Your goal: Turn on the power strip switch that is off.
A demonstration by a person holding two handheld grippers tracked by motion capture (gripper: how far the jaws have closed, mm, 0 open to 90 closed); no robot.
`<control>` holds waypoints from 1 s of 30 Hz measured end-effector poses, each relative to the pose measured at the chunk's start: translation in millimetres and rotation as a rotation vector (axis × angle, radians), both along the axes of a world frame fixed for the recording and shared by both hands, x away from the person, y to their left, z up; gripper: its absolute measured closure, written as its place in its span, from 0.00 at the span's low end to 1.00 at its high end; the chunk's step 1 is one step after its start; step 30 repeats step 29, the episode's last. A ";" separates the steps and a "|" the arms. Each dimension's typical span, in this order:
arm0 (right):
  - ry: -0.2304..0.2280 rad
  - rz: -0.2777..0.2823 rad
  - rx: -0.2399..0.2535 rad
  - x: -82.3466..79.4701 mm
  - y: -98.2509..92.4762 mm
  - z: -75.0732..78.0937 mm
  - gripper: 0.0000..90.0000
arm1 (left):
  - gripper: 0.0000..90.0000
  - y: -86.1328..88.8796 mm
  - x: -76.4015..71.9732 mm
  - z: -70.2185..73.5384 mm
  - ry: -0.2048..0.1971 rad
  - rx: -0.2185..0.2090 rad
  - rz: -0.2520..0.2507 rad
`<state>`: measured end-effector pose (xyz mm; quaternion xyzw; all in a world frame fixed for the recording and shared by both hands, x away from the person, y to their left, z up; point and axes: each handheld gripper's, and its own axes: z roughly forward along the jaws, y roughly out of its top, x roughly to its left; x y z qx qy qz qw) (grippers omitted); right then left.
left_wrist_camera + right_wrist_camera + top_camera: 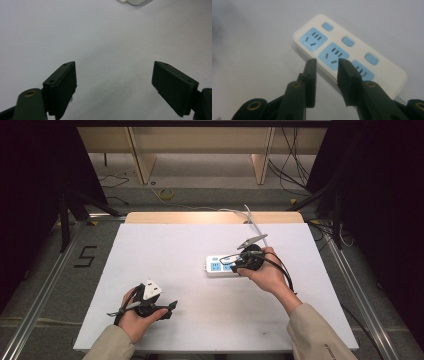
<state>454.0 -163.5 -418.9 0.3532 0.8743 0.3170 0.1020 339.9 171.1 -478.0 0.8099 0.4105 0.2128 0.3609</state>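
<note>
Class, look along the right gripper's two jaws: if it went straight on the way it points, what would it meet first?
Most likely the power strip. The right gripper, jaws slightly apart, points at its middle blue socket. How near it is remains unclear.

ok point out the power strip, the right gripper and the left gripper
power strip [334, 53], right gripper view, middle blue socket
right gripper [326, 65], right gripper view, gap between its jaw tips
left gripper [113, 75], left gripper view, midway between its open jaws

white power strip [220, 266] with blue sockets lies flat at table's right-centre.
</note>
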 end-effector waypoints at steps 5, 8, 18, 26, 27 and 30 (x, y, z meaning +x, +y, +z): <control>-0.020 -0.015 0.038 -16.3 -18.3 -4.0 0.74 | 0.22 -0.2 0.1 -0.5 0.002 0.001 0.000; -0.027 -0.027 0.058 -24.9 -28.7 -7.1 0.71 | 0.22 -0.1 -0.1 -0.3 0.001 0.001 0.001; -0.044 -0.071 0.128 -53.6 -62.7 -16.8 0.66 | 0.22 0.5 0.2 -0.8 0.003 0.001 0.004; -0.054 -0.081 0.131 -68.4 -77.2 -28.5 0.62 | 0.22 0.7 0.5 -1.2 0.004 0.006 0.006; -0.057 -0.080 0.128 -69.1 -77.7 -29.3 0.61 | 0.22 1.0 0.8 -1.3 0.008 0.007 0.006; -0.066 -0.078 0.128 -70.8 -78.6 -30.4 0.60 | 0.22 1.4 2.0 -2.1 0.011 0.006 0.009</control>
